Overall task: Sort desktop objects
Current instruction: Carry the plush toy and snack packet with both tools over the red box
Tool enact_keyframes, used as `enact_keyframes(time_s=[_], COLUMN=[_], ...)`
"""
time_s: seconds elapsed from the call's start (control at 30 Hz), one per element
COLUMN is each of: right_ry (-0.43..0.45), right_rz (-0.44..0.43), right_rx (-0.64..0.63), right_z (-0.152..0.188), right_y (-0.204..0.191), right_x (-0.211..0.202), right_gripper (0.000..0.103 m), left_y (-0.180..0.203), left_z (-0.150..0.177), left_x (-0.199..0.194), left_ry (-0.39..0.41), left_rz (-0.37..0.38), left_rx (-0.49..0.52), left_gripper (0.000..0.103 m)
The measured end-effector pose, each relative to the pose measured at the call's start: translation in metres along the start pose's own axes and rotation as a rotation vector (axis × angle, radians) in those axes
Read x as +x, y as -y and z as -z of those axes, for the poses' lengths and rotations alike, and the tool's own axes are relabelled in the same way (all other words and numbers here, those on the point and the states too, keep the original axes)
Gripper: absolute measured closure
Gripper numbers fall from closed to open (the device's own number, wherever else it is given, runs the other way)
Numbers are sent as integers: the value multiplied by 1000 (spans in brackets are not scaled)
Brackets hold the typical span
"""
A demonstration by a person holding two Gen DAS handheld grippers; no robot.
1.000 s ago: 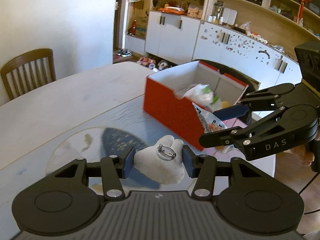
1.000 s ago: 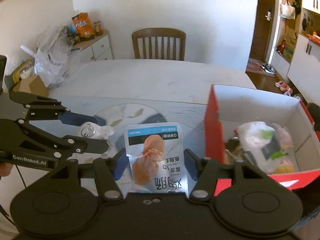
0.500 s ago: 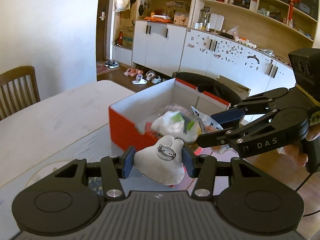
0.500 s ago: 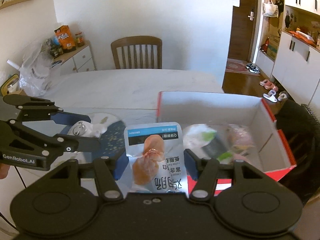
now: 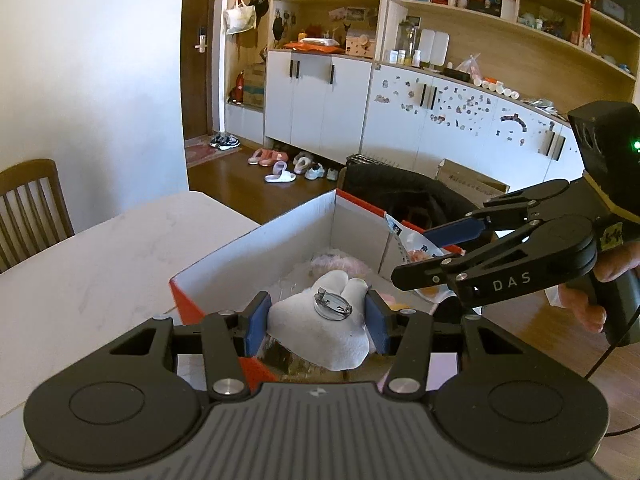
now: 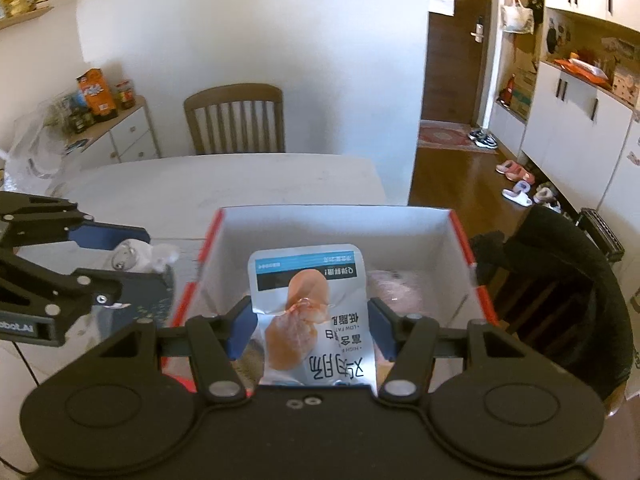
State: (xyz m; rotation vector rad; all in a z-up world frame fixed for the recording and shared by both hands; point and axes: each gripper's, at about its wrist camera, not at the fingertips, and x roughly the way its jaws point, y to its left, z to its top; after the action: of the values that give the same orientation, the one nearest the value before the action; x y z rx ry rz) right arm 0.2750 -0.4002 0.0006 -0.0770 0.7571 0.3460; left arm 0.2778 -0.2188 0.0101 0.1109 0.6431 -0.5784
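A: What is your left gripper [image 5: 316, 318] holding?

B: Its blue pads are clamped on one white rabbit-shaped plush [image 5: 320, 332] with a round metal pin badge [image 5: 332, 305] on it, held over the near corner of the red cardboard box with white inside [image 5: 256, 248].

A: And your right gripper [image 6: 310, 322]?

B: Its jaws are clamped on one silvery snack pouch with a blue band and Chinese print [image 6: 314, 312]; "LOW FAT" is legible. It hangs above the box, and a pink item [image 6: 394, 284] lies inside at one o'clock.

A: Any other writing?

B: "DAS" on your right gripper's side. Beyond, at twelve, stands one wooden chair [image 6: 236, 120].
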Motion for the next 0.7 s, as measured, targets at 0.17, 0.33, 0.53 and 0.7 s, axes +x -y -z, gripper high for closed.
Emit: enact_keyframes(time_s=[0.17,0.33,0.53,0.7], right_ry=[-6,-13,-38,-69], right_rz=[7,13,13,14], right_rx=[3,-12,-10,-13], right_z=[-4,-8,-6,0], right_y=[19,33,46,53], right_x=[12,26,44,61], right_gripper=[44,44,44,44], left_y=[2,4,5,10], left_z=[-16,-28,-39,-45], left_x=[25,56,94,125], left_ry=[-19,-48,-97,-139], left_rz=[-23,-45,-55,-65], left_rx=[1,12,32,86], left_gripper=[54,54,54,54])
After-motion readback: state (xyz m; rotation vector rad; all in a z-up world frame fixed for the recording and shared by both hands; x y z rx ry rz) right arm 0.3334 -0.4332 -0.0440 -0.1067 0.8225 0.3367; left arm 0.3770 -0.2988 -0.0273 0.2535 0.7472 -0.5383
